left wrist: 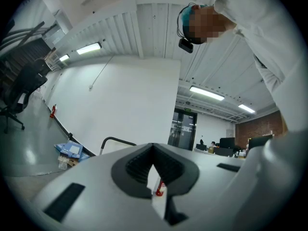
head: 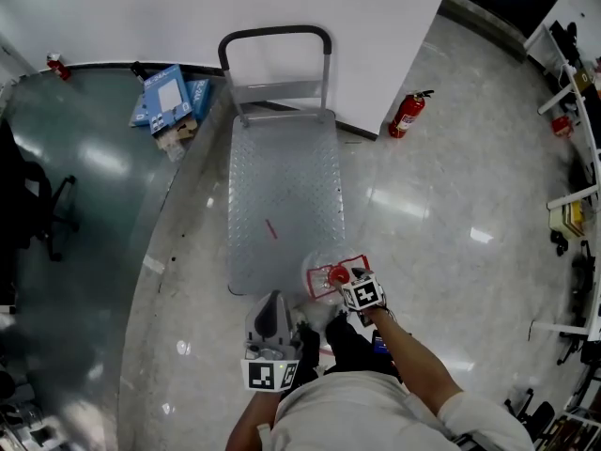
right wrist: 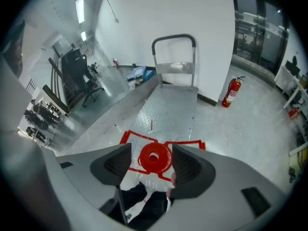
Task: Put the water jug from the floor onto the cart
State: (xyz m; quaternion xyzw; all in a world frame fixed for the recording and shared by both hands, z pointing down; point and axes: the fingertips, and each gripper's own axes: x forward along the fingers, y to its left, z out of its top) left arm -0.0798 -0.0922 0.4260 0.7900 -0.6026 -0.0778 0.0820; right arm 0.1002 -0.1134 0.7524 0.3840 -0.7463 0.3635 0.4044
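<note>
The water jug [head: 326, 280] is clear plastic with a red cap [right wrist: 154, 157] and a red carrying frame [right wrist: 144, 139]. It is at the near right corner of the grey flat cart [head: 282, 186]. My right gripper [head: 357, 287] comes at it from the near side. In the right gripper view the right gripper [right wrist: 153, 161] has its jaws shut on the neck, one on either side of the cap. My left gripper [head: 270, 319] is near my body, left of the jug, pointing upward. In the left gripper view the left gripper [left wrist: 155, 174] holds nothing and its pads meet.
The cart's push handle [head: 274, 34] stands at the far end, by a white wall. A red fire extinguisher [head: 407, 114] is on the floor to the right of it. Blue boxes [head: 169, 97] lie to the left. Shelving [head: 575, 158] lines the right side. An office chair [head: 38, 205] stands at the left.
</note>
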